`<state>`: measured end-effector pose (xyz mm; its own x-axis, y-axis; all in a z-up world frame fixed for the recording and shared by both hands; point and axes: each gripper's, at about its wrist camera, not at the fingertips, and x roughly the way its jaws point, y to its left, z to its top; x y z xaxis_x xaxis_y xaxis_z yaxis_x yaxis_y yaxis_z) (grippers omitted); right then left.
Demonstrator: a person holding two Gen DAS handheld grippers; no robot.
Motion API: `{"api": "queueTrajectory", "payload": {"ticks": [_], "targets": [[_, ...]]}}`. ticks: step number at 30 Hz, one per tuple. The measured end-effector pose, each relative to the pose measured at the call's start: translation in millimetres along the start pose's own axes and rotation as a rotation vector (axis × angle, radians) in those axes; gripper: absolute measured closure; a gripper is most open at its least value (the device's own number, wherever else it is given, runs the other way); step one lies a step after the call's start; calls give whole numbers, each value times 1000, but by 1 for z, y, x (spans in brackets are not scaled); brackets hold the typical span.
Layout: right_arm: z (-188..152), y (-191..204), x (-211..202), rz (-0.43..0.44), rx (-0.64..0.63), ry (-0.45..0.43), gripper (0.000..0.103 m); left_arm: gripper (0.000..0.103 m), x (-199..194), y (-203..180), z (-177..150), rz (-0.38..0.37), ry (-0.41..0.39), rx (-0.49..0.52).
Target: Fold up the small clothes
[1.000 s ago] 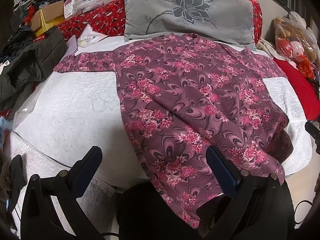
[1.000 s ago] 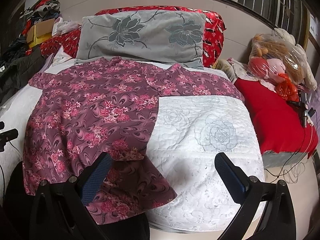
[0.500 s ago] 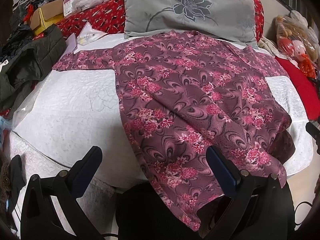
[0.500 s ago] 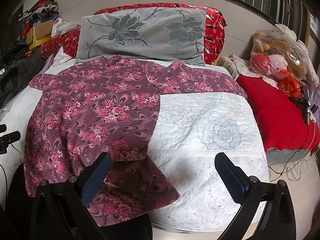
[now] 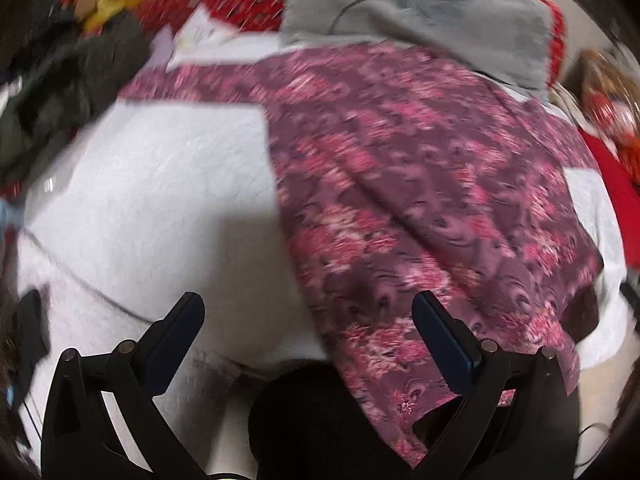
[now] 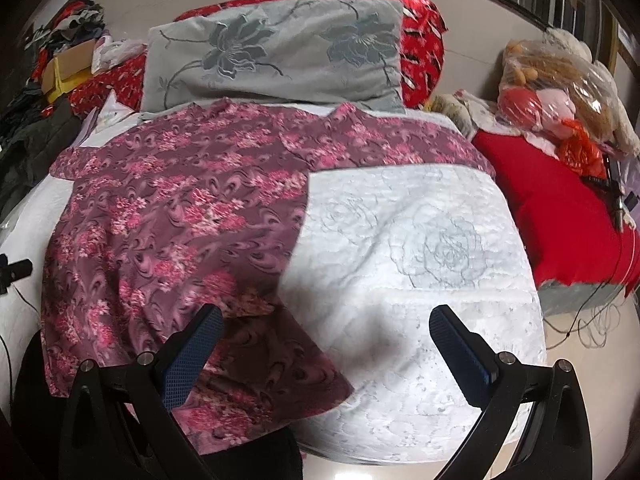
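Observation:
A maroon top with pink flowers (image 5: 400, 184) lies spread on the white quilted bed (image 5: 160, 208), sleeves out to both sides, hem hanging over the near edge. In the right wrist view the same top (image 6: 168, 220) covers the bed's left half, with a flipped hem corner near the front edge. My left gripper (image 5: 308, 344) is open just above the near bed edge, its right finger over the hem. My right gripper (image 6: 326, 354) is open, its left finger over the flipped hem corner, its right finger over bare quilt (image 6: 420, 260).
A grey flowered pillow (image 6: 276, 56) and a red patterned bolster (image 6: 420, 44) lie at the head. A red cushion (image 6: 560, 200) and bagged plush toys (image 6: 560, 92) are at the right. Dark clothes and boxes (image 5: 72, 68) pile at the left. Something black (image 5: 320, 420) sits below the bed edge.
Both grippers have moved forward toward the bed, so the top looks larger and closer. The left wrist view is now blurred by motion. Both stay open.

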<state>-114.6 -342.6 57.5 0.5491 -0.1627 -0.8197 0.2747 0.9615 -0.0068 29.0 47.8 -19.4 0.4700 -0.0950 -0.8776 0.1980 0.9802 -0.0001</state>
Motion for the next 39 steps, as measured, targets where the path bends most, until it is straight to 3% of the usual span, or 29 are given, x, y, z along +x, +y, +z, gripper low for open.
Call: {"api": "queueTrajectory", "payload": {"ticks": [4,11,12,13,14,15,16,18,19,27,31,35,39], "targets": [[-9,-13,17,26,45,71,0,0,16,8,-6,-63,98,-48],[-20,-7,39,104,20,126,6,2,38,-37,-26,-155,225,73],[-22,-2,42,105,-10,132,7,12,40,-42,-28,-171,240,81],[-22,2,45,98,-36,143,12,33,44,-47,-30,-188,265,89],[-24,8,50,90,-74,165,24,49,46,-50,-31,-198,288,96],[-27,13,54,89,-110,189,35,87,50,-52,-33,-207,318,104],[-30,18,56,78,-148,204,61,100,52,-52,-34,-206,338,105],[-34,25,47,72,-208,163,74,101,50,-46,-35,-215,338,81],[-34,24,43,118,-197,166,98,101,46,-40,-33,-231,331,64],[-14,-34,-44,358,73,19,98,101,-34,39,-12,-396,206,-139],[-13,-59,-74,413,157,-13,99,101,-54,62,-20,-384,201,-158],[-33,-65,-65,404,195,55,99,101,-42,66,-38,-331,261,-167],[-68,-67,-21,351,232,218,99,101,-13,73,-51,-275,343,-210]]}}
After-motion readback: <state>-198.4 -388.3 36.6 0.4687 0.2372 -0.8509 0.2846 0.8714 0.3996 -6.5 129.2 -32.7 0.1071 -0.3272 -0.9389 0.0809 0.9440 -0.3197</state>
